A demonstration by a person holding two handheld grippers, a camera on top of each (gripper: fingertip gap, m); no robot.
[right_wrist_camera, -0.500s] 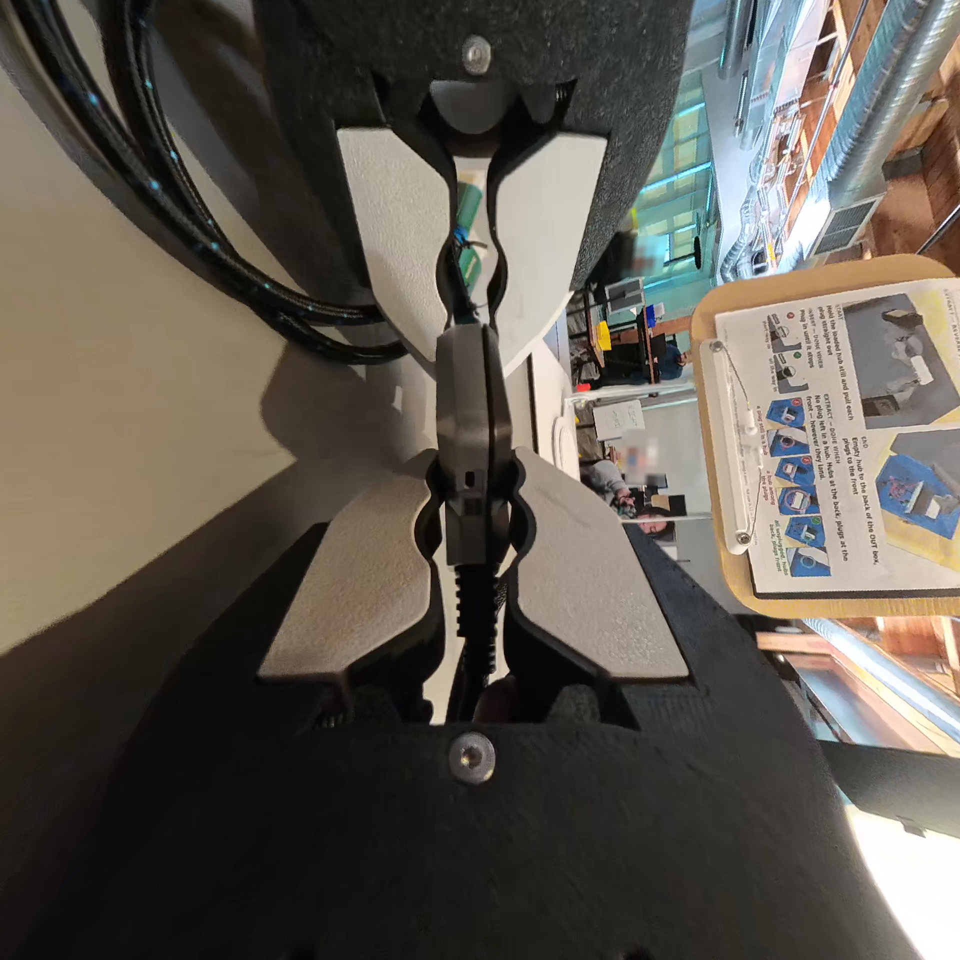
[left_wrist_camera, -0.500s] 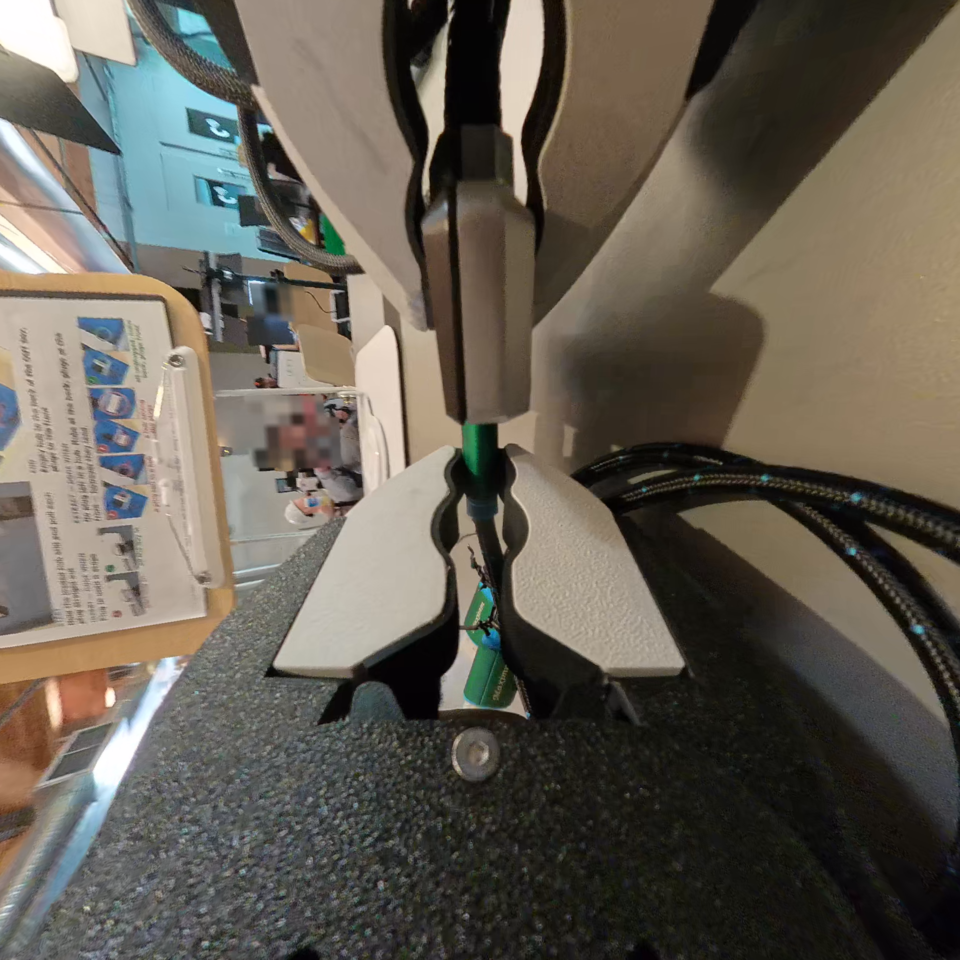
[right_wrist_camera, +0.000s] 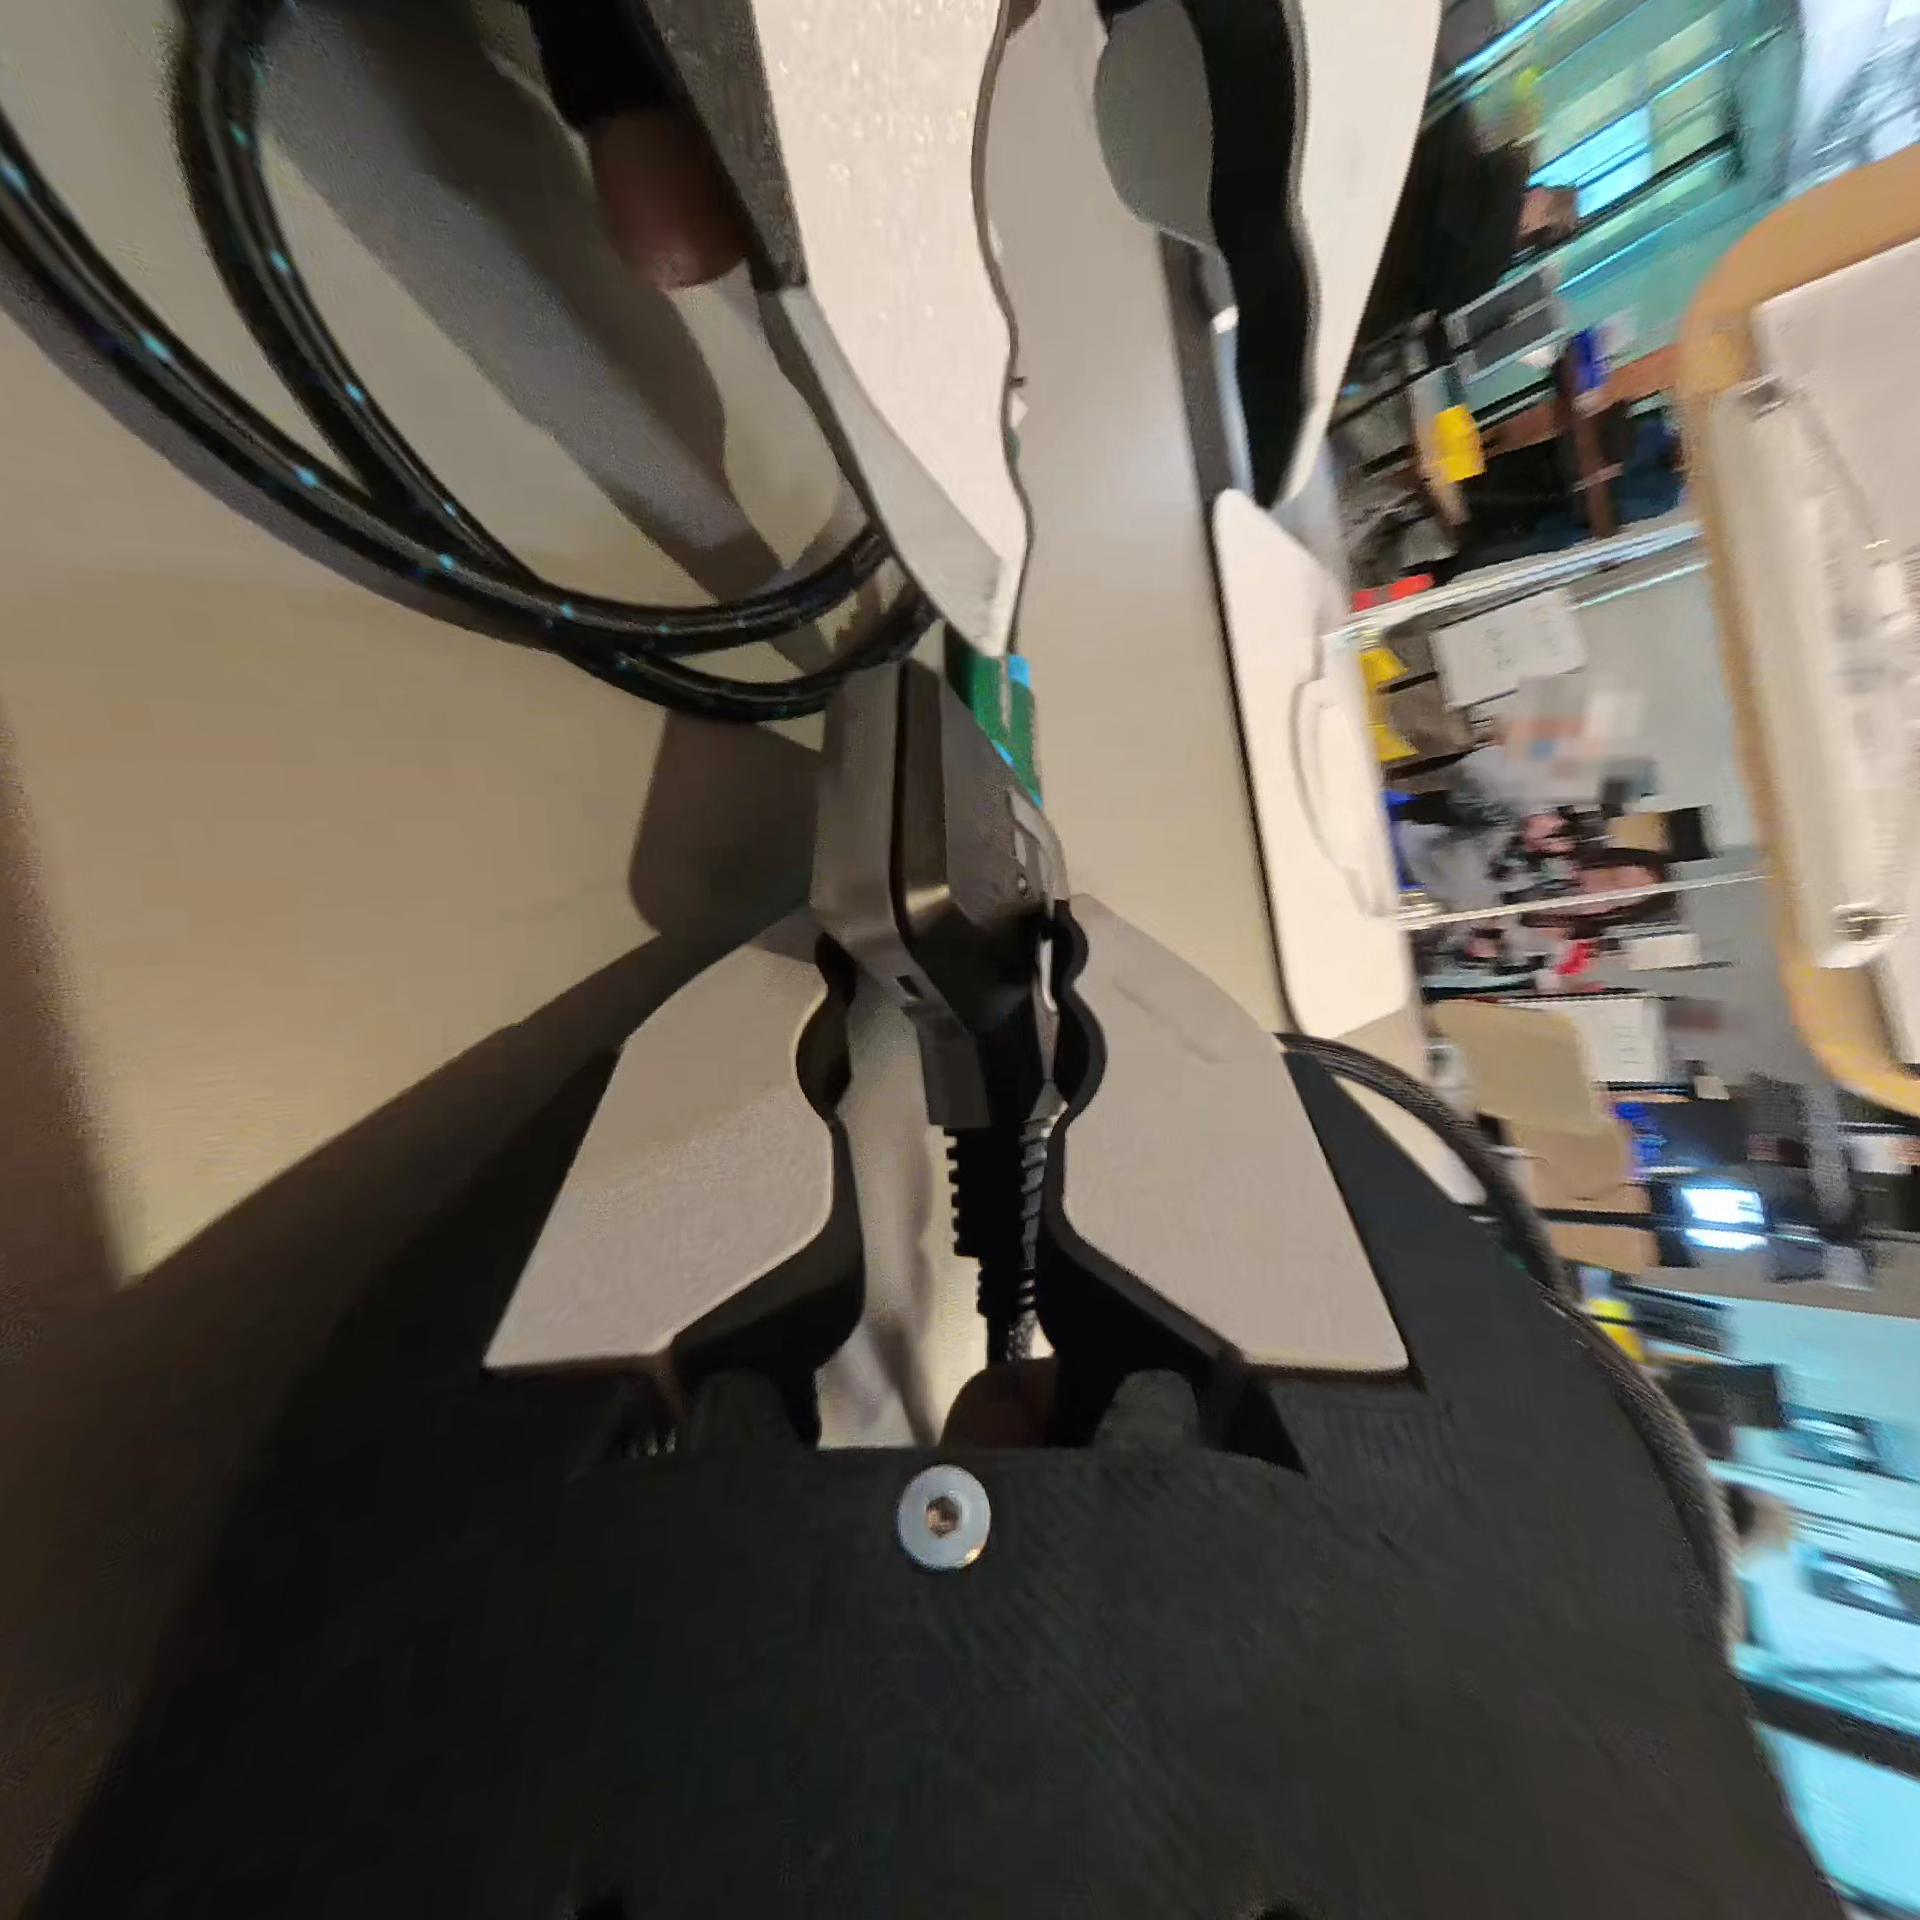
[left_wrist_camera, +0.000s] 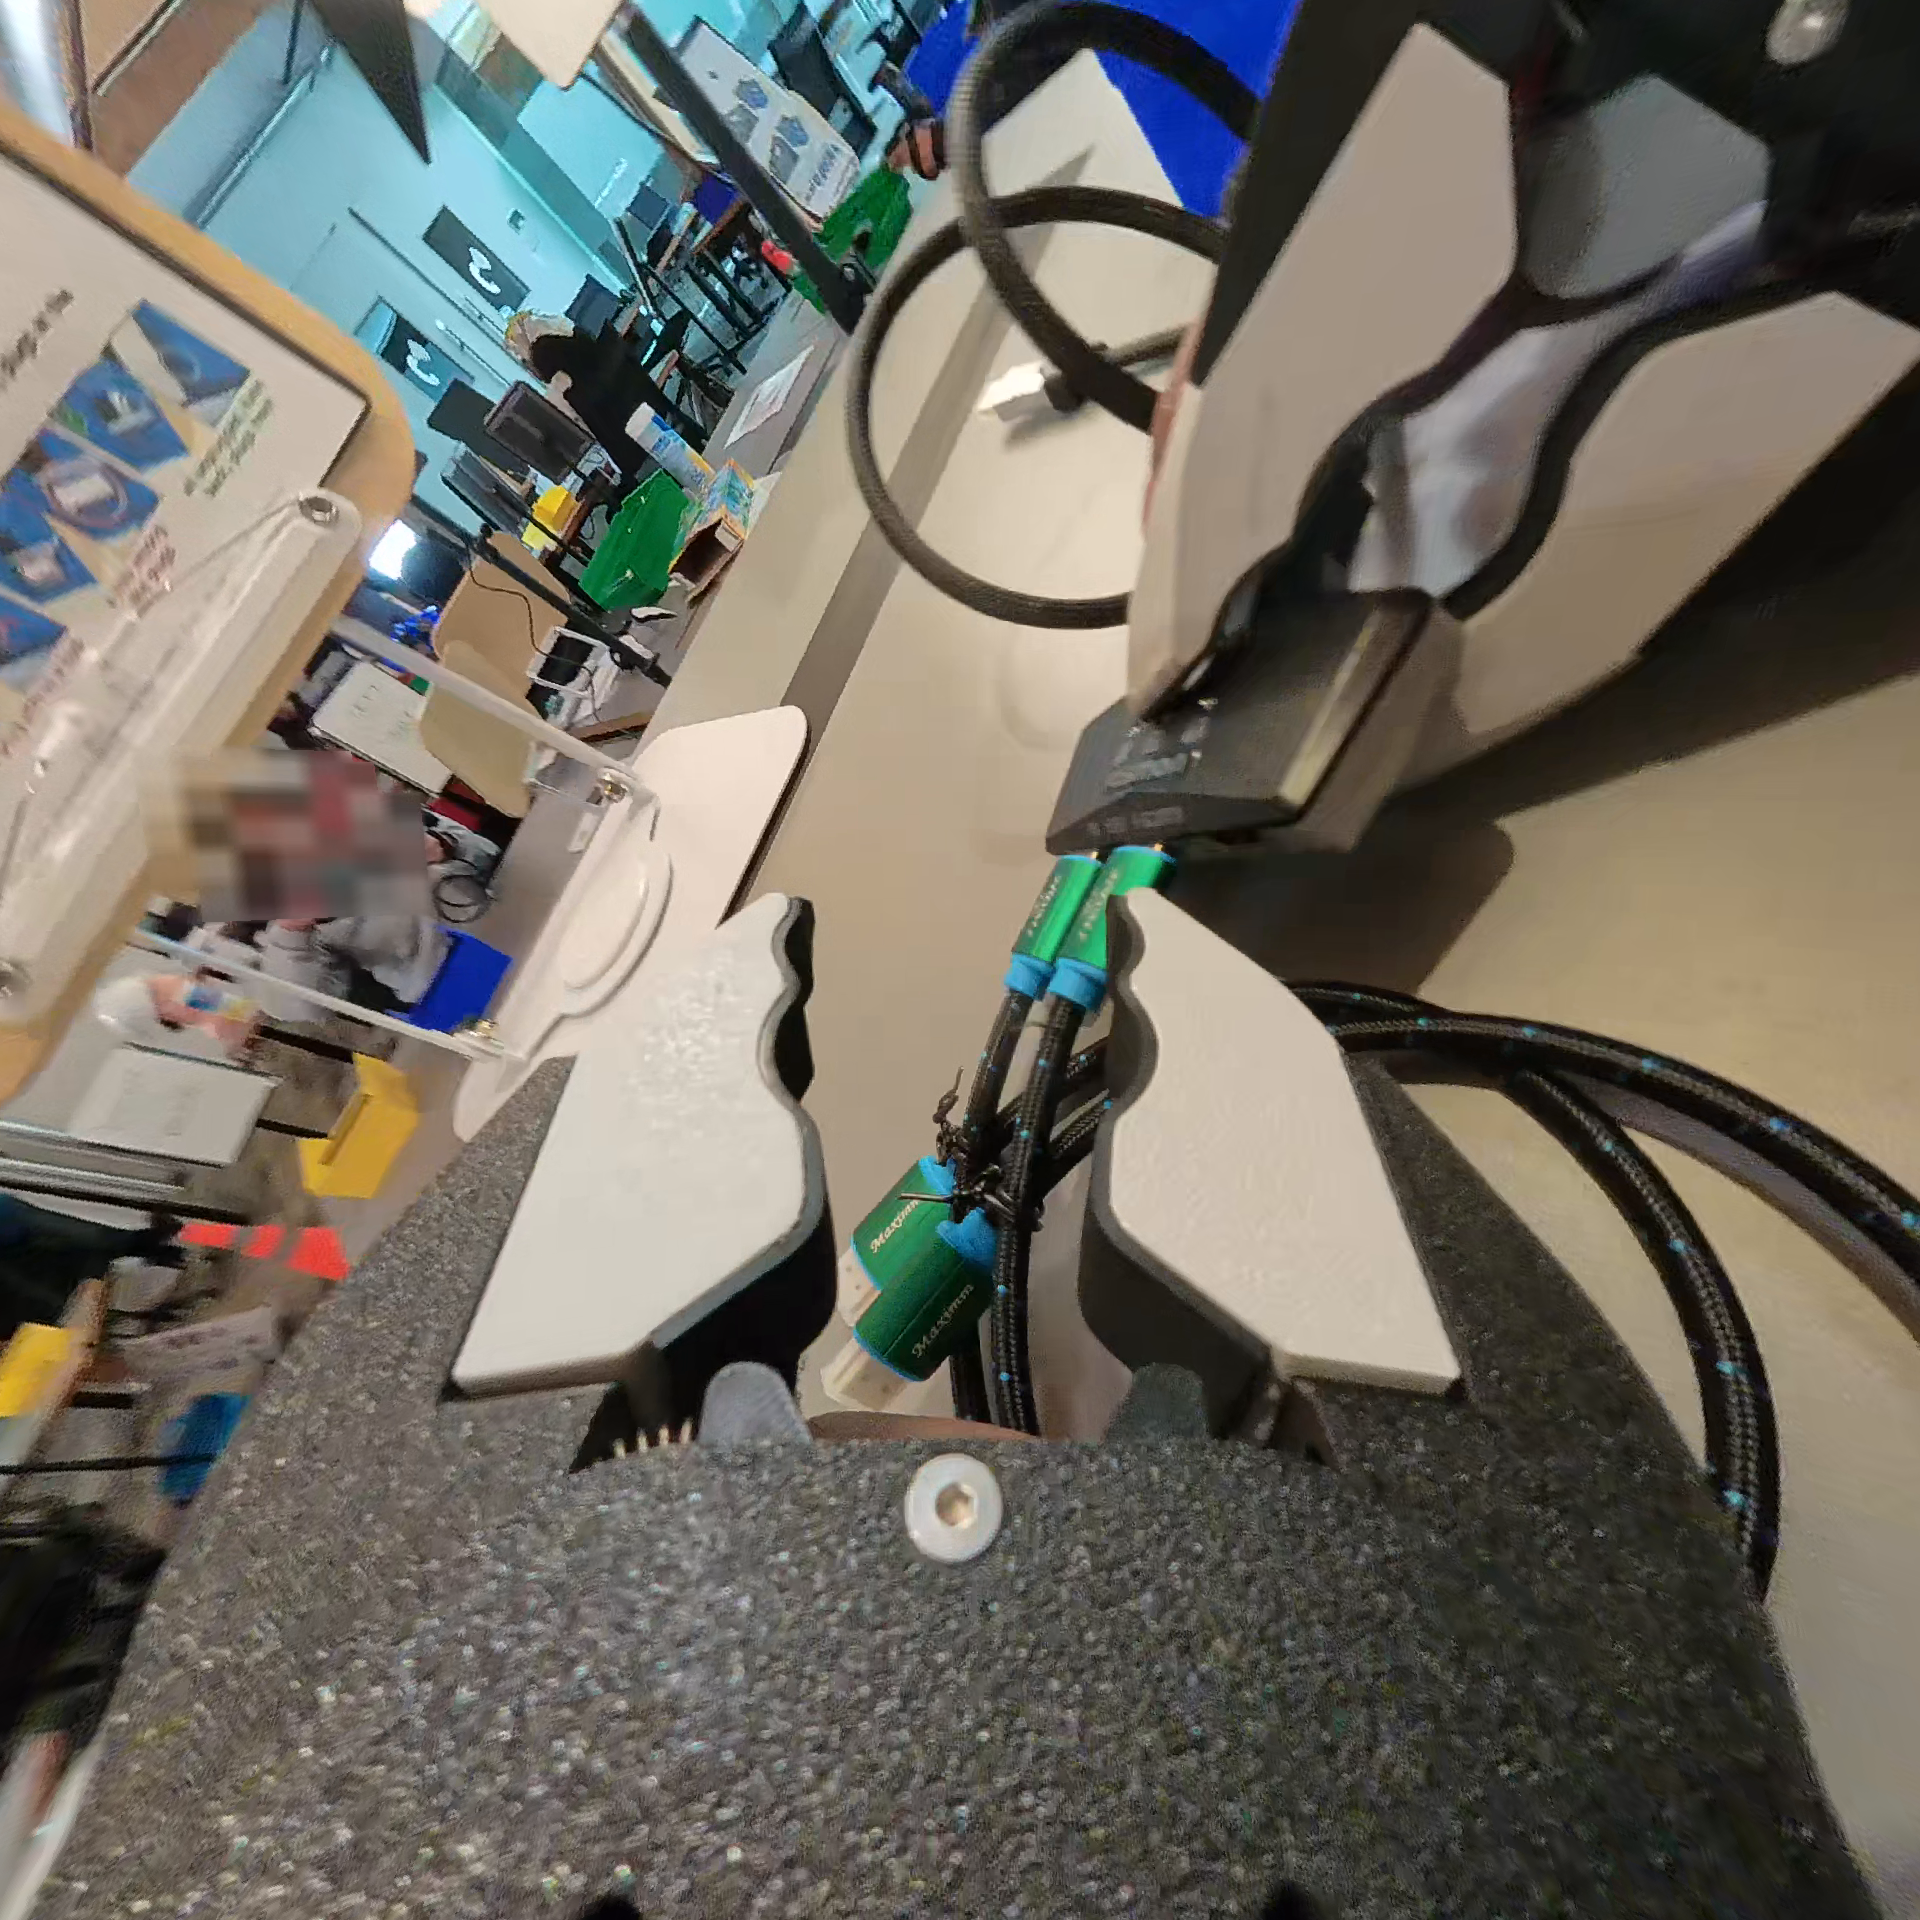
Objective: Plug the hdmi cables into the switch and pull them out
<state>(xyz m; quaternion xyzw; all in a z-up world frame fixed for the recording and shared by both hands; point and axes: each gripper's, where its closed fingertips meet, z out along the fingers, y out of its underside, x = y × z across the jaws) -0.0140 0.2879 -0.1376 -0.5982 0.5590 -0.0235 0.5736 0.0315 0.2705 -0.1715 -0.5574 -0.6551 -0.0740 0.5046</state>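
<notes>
The left gripper (left_wrist_camera: 961, 914) had a rough, speckled black plastic body and matt grey fingers (left_wrist_camera: 1236, 1143), grainy to look at, with a shiny steel screw (left_wrist_camera: 953, 1507) set below them. Between the fingers ran black braided cloth cables (left_wrist_camera: 1023, 1060) flecked with blue, ending in glossy green metallic plugs (left_wrist_camera: 1081, 904) with matt blue collars. Just above the plugs sat a hub (left_wrist_camera: 1195, 779) of smooth, dull dark plastic. Left of the fingers stood a pale wooden board (left_wrist_camera: 384, 447) bearing printed paper.

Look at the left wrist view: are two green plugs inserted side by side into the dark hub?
Yes. Two green plugs with blue collars sit side by side, their tips entering the edge of the dark hub.
</notes>
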